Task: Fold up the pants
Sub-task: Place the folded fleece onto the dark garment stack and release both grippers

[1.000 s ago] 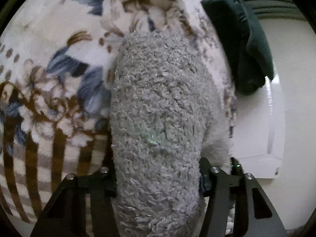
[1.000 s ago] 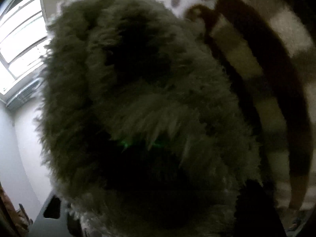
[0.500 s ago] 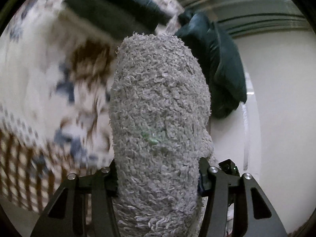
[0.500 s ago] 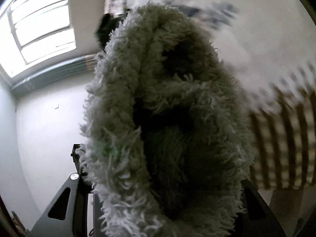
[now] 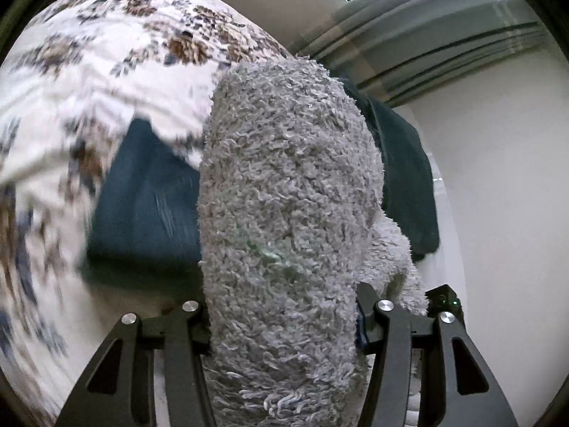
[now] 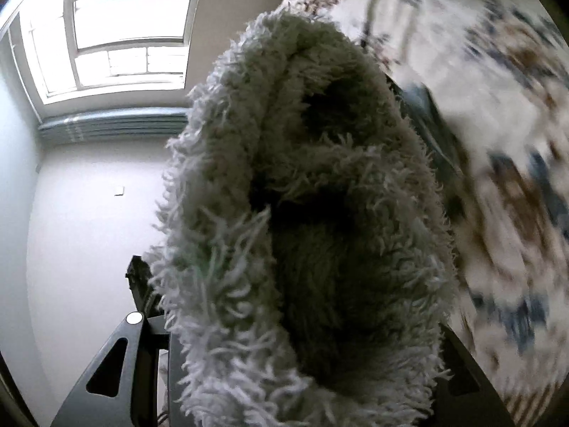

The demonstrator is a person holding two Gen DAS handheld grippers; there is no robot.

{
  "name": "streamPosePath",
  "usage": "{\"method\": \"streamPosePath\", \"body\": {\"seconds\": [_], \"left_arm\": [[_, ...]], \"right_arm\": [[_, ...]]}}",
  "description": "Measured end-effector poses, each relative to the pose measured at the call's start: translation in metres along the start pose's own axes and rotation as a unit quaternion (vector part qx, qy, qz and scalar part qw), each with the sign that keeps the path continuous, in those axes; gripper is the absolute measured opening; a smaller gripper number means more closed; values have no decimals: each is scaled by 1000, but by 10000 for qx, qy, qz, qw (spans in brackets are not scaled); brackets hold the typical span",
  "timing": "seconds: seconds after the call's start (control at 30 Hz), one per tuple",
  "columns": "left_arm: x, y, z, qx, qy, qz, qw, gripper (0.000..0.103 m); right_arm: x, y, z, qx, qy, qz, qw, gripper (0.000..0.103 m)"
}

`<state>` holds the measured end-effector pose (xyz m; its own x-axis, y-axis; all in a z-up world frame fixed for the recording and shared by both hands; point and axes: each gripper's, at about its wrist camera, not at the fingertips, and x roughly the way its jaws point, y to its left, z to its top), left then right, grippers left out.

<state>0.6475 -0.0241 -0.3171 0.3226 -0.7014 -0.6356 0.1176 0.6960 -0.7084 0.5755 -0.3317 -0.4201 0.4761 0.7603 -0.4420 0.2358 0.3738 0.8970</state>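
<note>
Fluffy grey pants (image 5: 284, 213) lifted above floral bed cover (image 5: 106, 53), left gripper (image 5: 281, 323) and right gripper (image 6: 302, 348) fingers clamped on bunched pile; thick wad likely to slip, fold landing crooked

The right gripper (image 6: 302, 338) is clamped on a bunched fold of shaggy grey fleece pants (image 6: 302, 195), with a blurred floral blanket (image 6: 498, 124) beside and a window (image 6: 117, 32) behind.
</note>
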Motion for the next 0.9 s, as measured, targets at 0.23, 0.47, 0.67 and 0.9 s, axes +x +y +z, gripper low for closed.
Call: {"method": "streamPosePath", "body": {"seconds": [0.23, 0.47, 0.67, 0.9], "left_arm": [[66, 78, 81, -207, 413, 459, 9979, 60], [90, 110, 85, 62, 660, 1660, 9839, 79], [60, 74, 74, 696, 144, 2383, 9686, 101], [36, 36, 35, 1237, -212, 3401, 9320, 102]], "right_arm": [[107, -1, 112, 93, -176, -335, 9992, 46], [133, -57, 135, 489, -24, -1403, 9889, 89], [117, -10, 125, -771, -69, -2931, 9529, 95], [58, 82, 57, -2204, -887, -4681, 8511, 96]]}}
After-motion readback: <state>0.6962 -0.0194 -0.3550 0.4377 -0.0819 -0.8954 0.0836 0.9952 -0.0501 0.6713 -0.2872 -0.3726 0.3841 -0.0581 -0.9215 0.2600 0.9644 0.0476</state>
